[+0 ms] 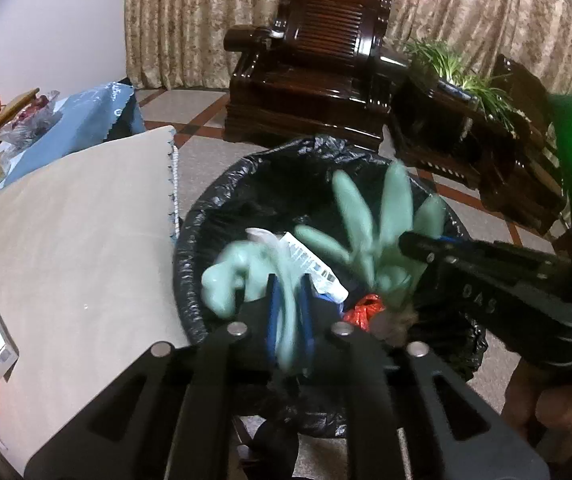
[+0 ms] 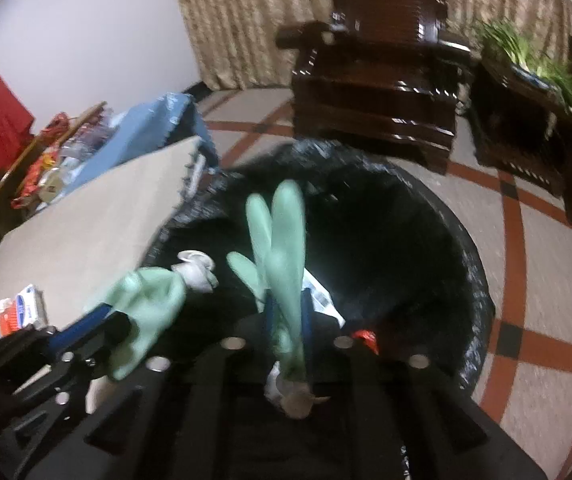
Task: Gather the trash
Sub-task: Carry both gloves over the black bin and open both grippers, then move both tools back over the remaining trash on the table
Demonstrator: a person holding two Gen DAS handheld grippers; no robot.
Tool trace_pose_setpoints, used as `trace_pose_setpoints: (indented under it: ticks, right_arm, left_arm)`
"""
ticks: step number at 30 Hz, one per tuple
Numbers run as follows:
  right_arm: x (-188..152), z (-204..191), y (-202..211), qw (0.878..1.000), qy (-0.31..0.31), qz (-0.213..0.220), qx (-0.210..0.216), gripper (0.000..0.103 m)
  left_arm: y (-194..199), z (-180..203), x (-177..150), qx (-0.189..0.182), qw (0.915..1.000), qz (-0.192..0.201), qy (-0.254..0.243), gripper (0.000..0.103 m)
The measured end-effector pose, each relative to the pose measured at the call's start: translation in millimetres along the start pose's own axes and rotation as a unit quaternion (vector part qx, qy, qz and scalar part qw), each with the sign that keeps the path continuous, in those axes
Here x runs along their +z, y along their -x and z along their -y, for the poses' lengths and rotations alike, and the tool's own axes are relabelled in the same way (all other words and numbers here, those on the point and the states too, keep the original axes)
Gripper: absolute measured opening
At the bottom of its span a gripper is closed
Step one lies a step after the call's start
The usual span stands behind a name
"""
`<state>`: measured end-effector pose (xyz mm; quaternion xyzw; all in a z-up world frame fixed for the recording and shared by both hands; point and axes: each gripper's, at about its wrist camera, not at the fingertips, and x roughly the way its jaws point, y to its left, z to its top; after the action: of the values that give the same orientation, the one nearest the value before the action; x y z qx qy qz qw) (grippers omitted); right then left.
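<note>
Green gloves point(image 1: 286, 304) between slightly parted fingers point(image 1: 272, 312), over bin point(image 1: 190, 248).

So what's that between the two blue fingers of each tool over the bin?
A pale green rubber glove in each: one in the left tool, left wrist view; another in the right tool, right wrist view. Both hang over the black-lined bin.
</note>
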<state>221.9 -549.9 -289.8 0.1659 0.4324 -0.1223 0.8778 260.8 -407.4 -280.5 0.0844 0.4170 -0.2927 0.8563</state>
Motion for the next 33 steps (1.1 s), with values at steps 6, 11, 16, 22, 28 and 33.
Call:
trace_pose_setpoints:
  ticks: [6,11,16,22,28,33]
  right_arm:
    - [-14,1,6,1.000,-0.005,-0.007,-0.004,0.037]
    - [-22,-23,27,1.000,0.005,-0.001,0.019,0.037]
    - [-30,-74,46,0.998,0.041,0.007,0.057,0.050]
    - [-42,-150,48,0.990,0.093,0.004,0.109,0.056]
    - [-56,-232,44,0.977,0.147,-0.002,0.153,0.061]
    - [-66,-285,36,0.968,0.180,-0.009,0.175,0.062]
  left_arm:
    - [8,-9,-11,0.015,0.9999,0.000,0.005,0.041]
    - [35,-37,-23,0.047,0.9988,0.007,0.006,0.057]
    - [80,-100,-47,0.103,0.9943,0.013,0.026,0.061]
    - [135,-190,-78,0.170,0.9822,0.016,0.078,0.063]
    - [185,-265,-108,0.225,0.9647,0.028,0.133,0.068]
    - [210,-307,-129,0.250,0.9527,0.035,0.168,0.069]
